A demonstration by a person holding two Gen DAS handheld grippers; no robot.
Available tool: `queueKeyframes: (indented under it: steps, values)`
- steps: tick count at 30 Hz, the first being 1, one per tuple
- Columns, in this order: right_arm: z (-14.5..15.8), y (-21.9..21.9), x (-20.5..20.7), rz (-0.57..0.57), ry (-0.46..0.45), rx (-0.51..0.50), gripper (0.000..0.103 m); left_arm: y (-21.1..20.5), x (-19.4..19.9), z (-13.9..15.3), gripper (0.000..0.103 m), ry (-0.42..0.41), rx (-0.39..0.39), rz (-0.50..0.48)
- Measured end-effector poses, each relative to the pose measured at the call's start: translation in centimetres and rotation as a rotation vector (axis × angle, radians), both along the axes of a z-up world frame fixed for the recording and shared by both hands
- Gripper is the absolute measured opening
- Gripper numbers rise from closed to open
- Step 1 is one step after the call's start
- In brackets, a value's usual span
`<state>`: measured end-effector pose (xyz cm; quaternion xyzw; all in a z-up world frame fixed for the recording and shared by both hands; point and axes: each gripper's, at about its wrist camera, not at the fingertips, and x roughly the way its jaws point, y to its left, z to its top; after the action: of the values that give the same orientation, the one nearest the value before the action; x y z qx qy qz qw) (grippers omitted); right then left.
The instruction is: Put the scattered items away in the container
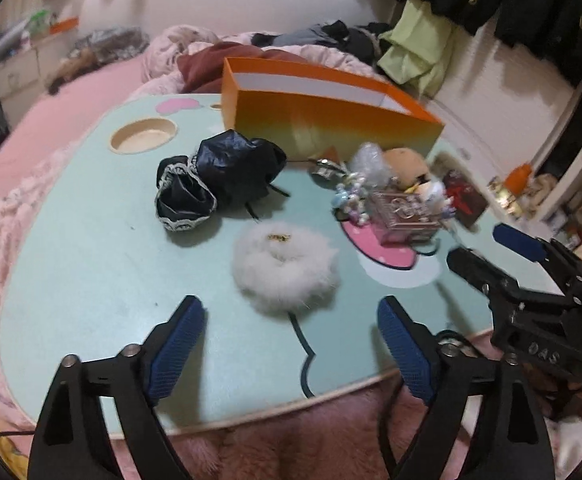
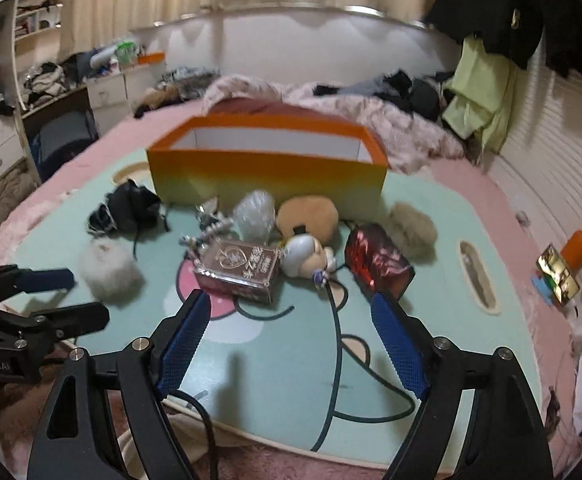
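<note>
A pale green tabletop printed with a cartoon figure is seen lying on a pink bed. At its far edge an orange container is set upright, open at the top, with a white lining visible inside.

The scattered items are spread on the tabletop in front of the container. A black crumpled pouch with lace trim is placed to the left, near the container's front wall. A white fluffy scrunchie is found nearer the front edge, apart from the pouch. A clear boxed item is set near the middle, with a small plush doll just beside it on the right and a tan plush piece behind it. A red foil packet and a beige fluffy piece are seen further right. A clear plastic bag is placed close to the container.

The left hand-held gripper is held above the front edge with its jaws spread wide, nothing between them; the white scrunchie lies just ahead. The right hand-held gripper is likewise spread wide and empty, pointed toward the boxed item.
</note>
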<state>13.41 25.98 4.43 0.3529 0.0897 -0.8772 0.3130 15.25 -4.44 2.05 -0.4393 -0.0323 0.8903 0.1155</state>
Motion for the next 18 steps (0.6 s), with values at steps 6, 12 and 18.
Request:
queueKeyframes:
  steps: [6, 12, 18]
  values:
    - [-2.9, -0.5, -0.9, 0.01, -0.149, 0.056, 0.101, 2.2, -0.4, -0.6, 0.103, 0.002, -0.159, -0.033]
    - [-3.2, 0.2, -1.0, 0.0, -0.149, 0.052, 0.103, 1.8, -0.6, -0.6, 0.103, 0.023, -0.155, -0.04]
    - [-3.0, 0.2, -1.0, -0.004, -0.142, 0.044, 0.103, 2.0, -0.8, -0.6, 0.103, 0.042, -0.152, -0.054]
